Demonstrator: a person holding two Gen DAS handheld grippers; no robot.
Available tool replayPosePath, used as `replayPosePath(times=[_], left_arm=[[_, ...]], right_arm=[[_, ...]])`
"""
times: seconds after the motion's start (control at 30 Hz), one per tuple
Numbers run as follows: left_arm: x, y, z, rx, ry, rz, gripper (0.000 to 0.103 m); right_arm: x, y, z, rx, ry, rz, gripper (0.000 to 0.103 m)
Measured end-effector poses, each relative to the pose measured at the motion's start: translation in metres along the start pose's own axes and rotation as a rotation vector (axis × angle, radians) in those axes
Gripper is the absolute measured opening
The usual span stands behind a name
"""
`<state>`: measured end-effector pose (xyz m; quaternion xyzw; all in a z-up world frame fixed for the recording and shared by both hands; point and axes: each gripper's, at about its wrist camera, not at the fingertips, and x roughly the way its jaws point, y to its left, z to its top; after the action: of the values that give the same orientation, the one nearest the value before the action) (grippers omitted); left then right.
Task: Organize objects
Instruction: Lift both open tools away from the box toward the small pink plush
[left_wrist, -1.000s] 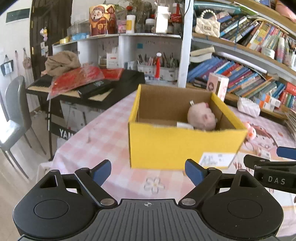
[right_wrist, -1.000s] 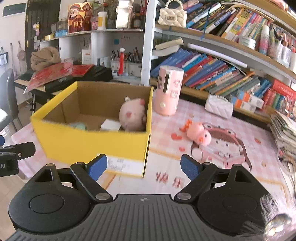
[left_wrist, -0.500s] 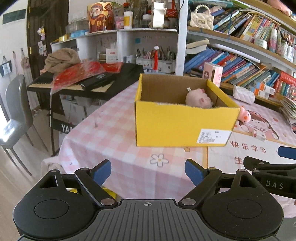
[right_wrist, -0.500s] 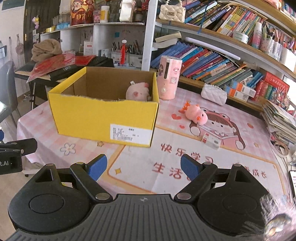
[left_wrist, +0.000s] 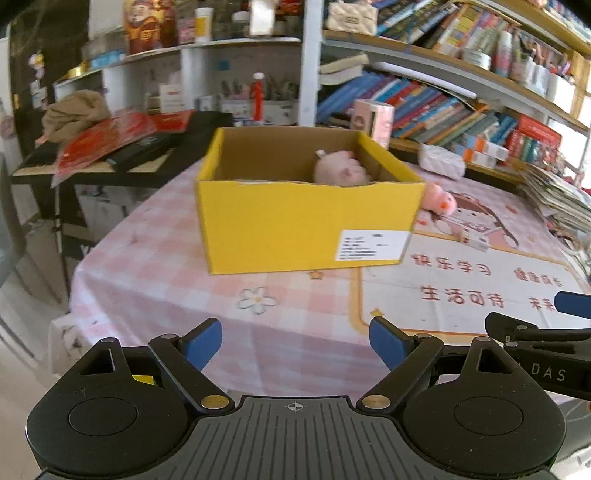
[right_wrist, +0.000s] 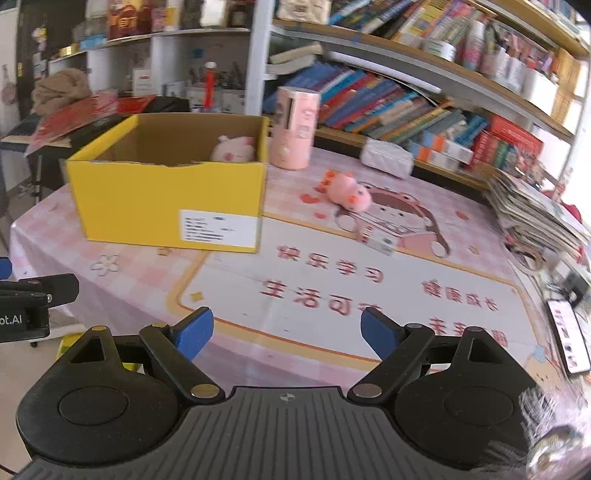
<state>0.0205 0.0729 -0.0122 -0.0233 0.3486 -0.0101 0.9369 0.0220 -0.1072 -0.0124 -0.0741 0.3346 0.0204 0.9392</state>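
Both the left gripper (left_wrist: 295, 345) and right gripper (right_wrist: 286, 328) are hanging spread and empty above the table's (right_wrist: 332, 288) near edge. A pink plush pig (right_wrist: 349, 192) is lying beside the yellow cardboard box (right_wrist: 166, 206), which is holding another plush (right_wrist: 234, 147).

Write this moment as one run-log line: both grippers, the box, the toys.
left gripper: open, empty | right gripper: open, empty | yellow box: on table, pink plush toy inside | second plush toy: on table, outside box

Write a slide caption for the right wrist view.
Open right gripper faces a pink tablecloth holding a yellow box with one plush pig inside, another beside it.
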Motion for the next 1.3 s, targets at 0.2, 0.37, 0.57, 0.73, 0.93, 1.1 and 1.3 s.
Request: replayPosePath(times=[0.2,0.37,0.57,0.73,0.93,1.1,1.3], left_arm=[[0.014,-0.026,0.006,0.04,0.012,-0.055,0.089],[0.029,-0.052,0.013,0.065,0.025,-0.093,0.089],[0.048,-0.08,0.024,0.086,0.042,-0.113,0.09],[0.069,-0.099,0.037,0.074,0.052,-0.111,0.089],[0.09,-0.127,0.051,0.079,0.056,-0.111,0.089],[0.104,-0.151,0.062,0.083,0.052,-0.116,0.089],[0.118,-0.175,0.074,0.09,0.048,-0.103,0.089]], right_arm=[[0.004,-0.026,-0.004,0.045,0.02,-0.061,0.087],[0.012,-0.051,-0.005,0.071,0.039,-0.1,0.087],[0.032,-0.083,0.001,0.096,0.072,-0.119,0.087],[0.052,-0.104,0.012,0.086,0.088,-0.103,0.087],[0.077,-0.131,0.026,0.08,0.094,-0.076,0.084],[0.095,-0.156,0.037,0.089,0.095,-0.036,0.078],[0.115,-0.183,0.049,0.102,0.1,0.026,0.064]])
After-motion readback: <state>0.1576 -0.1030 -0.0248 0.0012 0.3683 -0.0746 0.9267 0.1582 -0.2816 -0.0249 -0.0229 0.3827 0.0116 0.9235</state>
